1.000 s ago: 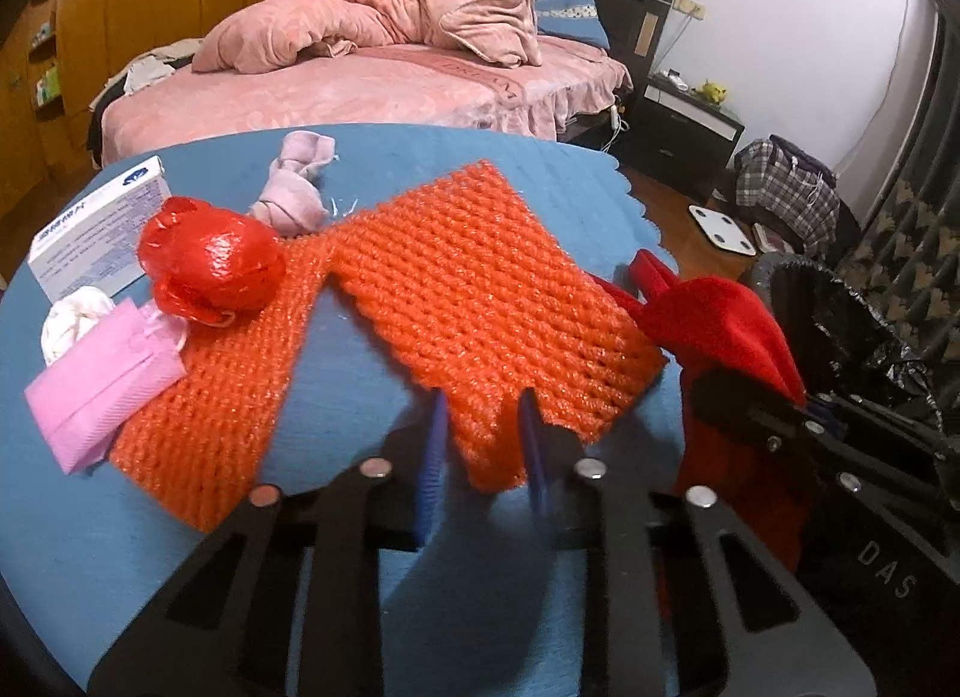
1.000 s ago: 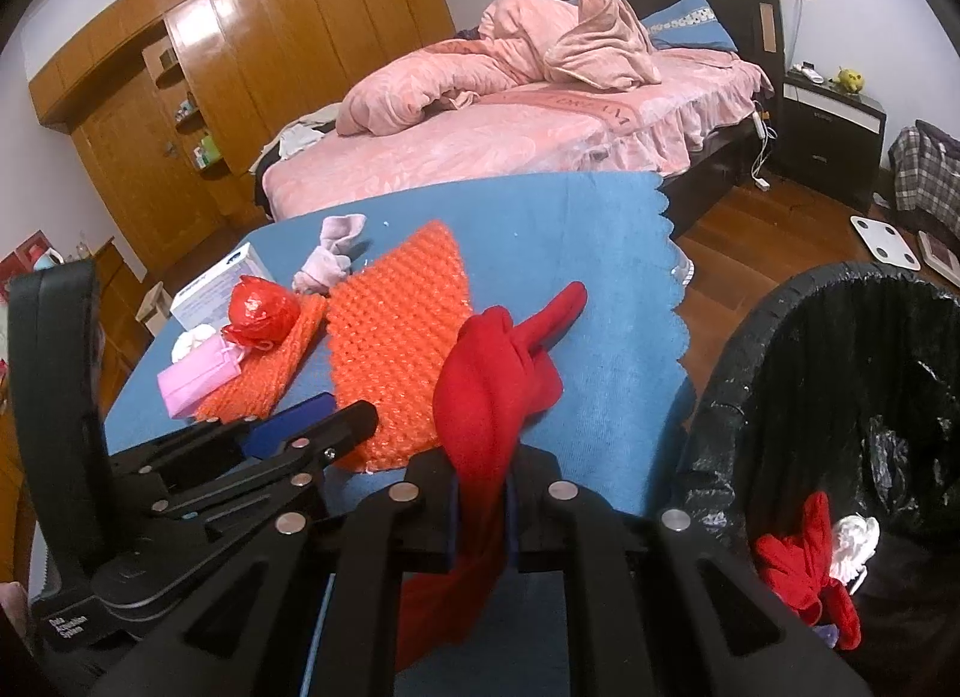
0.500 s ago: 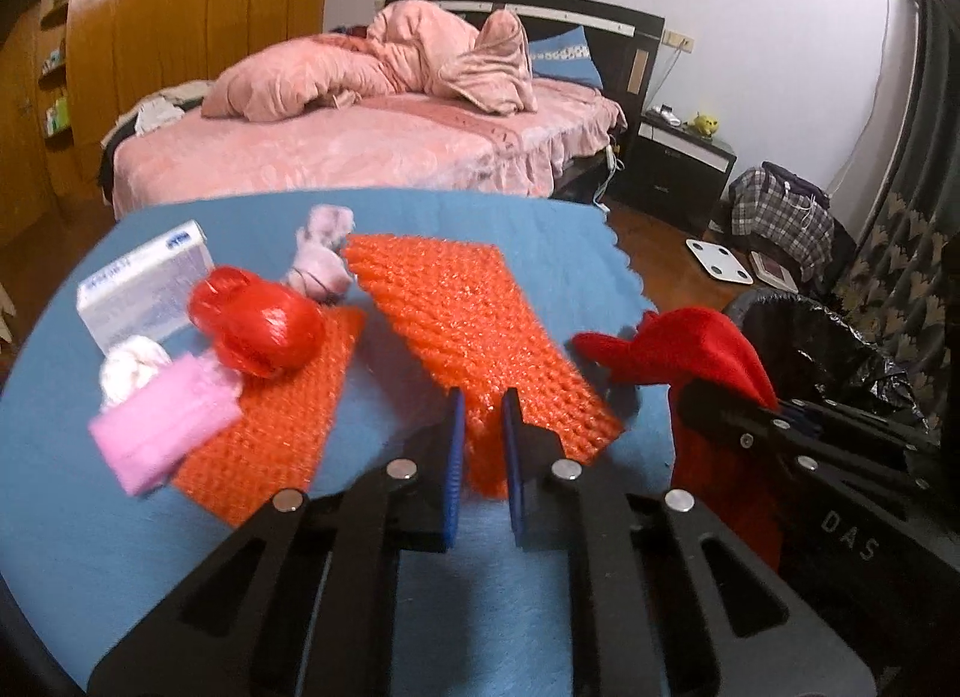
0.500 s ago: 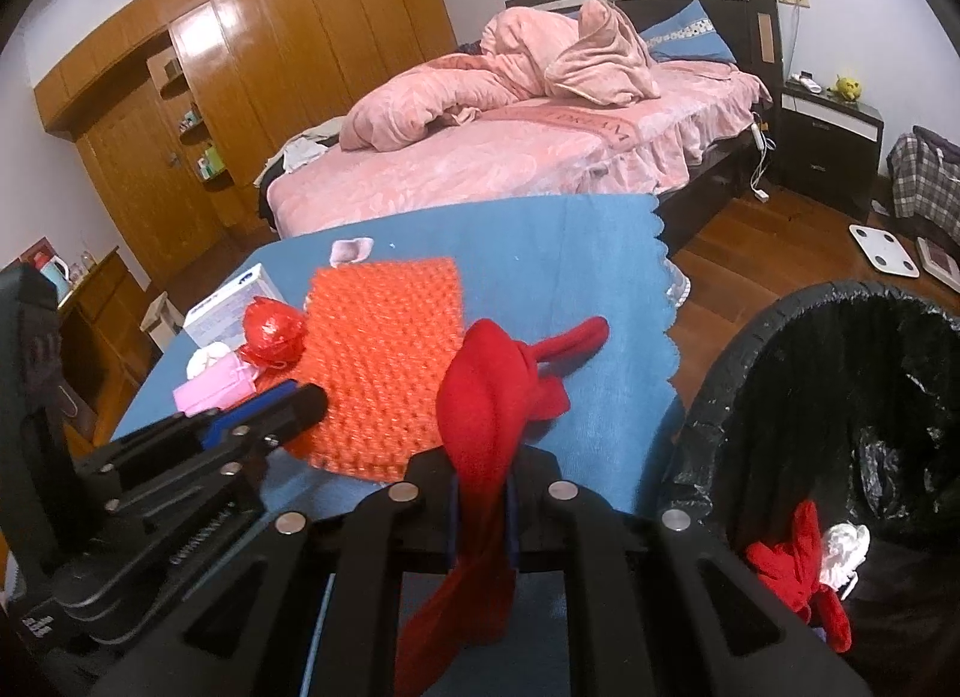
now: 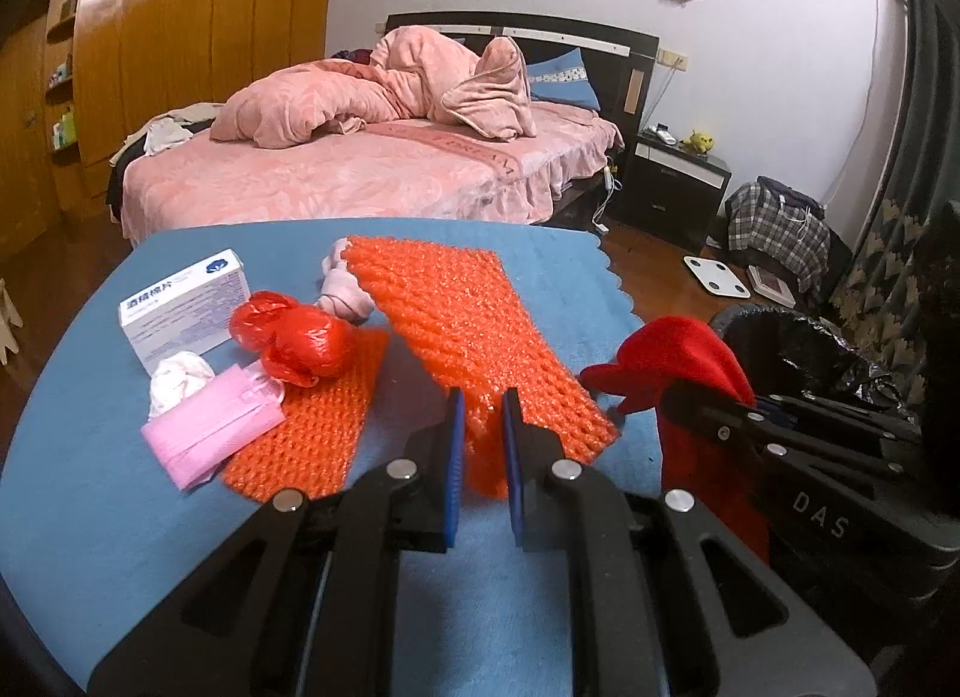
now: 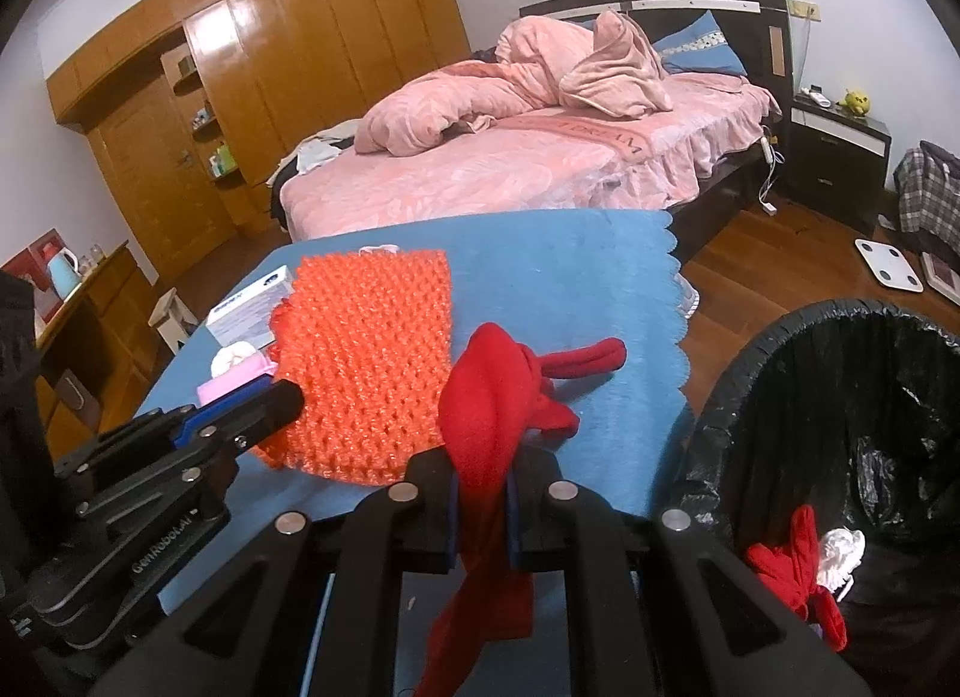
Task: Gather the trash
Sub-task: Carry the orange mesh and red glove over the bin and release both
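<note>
Orange foam net (image 5: 480,331) in left gripper (image 5: 480,427)

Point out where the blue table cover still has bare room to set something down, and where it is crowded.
Bare: the far right stretch of the blue table cover, between the orange foam net and the scalloped edge. Crowded: the left side, where white box, red bag, pink packet and a second net cluster.

left gripper (image 5: 480,427): angled down, jaws pinched on the near edge of the orange foam net (image 5: 474,331) | right gripper (image 6: 483,493): angled down, jaws clamped on the red cloth (image 6: 486,397), beside the left one
</note>
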Demonstrator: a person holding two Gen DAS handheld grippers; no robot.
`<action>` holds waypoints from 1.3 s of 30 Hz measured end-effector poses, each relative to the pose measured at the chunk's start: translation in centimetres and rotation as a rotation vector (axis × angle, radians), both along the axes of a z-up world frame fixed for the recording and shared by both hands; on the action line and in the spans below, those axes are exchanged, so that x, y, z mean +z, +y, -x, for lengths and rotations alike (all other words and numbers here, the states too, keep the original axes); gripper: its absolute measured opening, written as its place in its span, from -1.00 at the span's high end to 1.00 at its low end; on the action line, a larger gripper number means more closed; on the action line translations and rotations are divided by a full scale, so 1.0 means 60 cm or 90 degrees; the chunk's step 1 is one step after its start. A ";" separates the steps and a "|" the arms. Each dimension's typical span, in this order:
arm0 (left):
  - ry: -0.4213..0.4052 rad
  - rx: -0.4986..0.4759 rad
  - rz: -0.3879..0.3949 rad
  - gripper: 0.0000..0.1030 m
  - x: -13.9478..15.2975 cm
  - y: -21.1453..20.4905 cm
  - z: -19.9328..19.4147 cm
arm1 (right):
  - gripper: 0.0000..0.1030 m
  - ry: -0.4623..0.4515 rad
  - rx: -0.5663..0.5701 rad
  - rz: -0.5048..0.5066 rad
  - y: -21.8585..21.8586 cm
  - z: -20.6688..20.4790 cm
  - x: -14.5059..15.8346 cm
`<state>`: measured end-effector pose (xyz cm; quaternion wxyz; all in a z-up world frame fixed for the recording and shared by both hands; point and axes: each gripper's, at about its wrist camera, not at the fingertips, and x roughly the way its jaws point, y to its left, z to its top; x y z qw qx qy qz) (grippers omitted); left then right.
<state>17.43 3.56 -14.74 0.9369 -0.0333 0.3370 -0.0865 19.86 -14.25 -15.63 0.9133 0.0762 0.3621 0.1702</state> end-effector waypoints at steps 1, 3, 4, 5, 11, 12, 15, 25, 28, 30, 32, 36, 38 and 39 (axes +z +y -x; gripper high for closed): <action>-0.002 0.001 0.000 0.78 0.001 0.001 0.003 | 0.78 -0.001 0.001 0.000 0.001 0.002 0.002; -0.006 0.003 0.001 0.78 0.006 0.005 0.009 | 0.78 -0.006 0.003 0.000 0.002 0.006 0.007; -0.008 0.003 0.000 0.78 0.008 0.006 0.012 | 0.78 -0.008 0.003 0.000 0.003 0.007 0.010; -0.011 0.004 0.000 0.78 0.010 0.009 0.013 | 0.78 -0.010 0.004 0.000 0.003 0.009 0.013; -0.032 0.008 -0.001 0.78 0.032 0.011 0.030 | 0.78 -0.037 0.000 -0.001 -0.010 0.026 0.042; -0.035 0.008 -0.001 0.78 0.036 0.010 0.031 | 0.78 -0.042 -0.003 -0.001 -0.014 0.029 0.048; -0.045 0.006 -0.002 0.78 0.047 0.005 0.036 | 0.78 -0.056 -0.013 -0.001 -0.027 0.037 0.063; -0.074 -0.043 0.001 0.78 0.077 -0.053 0.046 | 0.78 -0.089 -0.071 0.000 -0.108 0.063 0.099; -0.078 -0.068 0.003 0.78 0.082 -0.083 0.046 | 0.78 -0.094 -0.089 0.006 -0.138 0.069 0.106; -0.081 -0.085 0.003 0.78 0.086 -0.105 0.046 | 0.78 -0.096 -0.101 0.009 -0.159 0.074 0.111; -0.084 -0.102 0.003 0.78 0.089 -0.125 0.046 | 0.78 -0.097 -0.110 0.012 -0.175 0.074 0.113; -0.086 -0.137 0.002 0.78 0.090 -0.167 0.042 | 0.78 -0.098 -0.137 0.018 -0.217 0.083 0.114; -0.086 -0.154 0.000 0.78 0.088 -0.187 0.040 | 0.78 -0.096 -0.148 0.020 -0.237 0.088 0.112; -0.085 -0.163 -0.001 0.78 0.086 -0.197 0.039 | 0.78 -0.095 -0.155 0.022 -0.246 0.089 0.110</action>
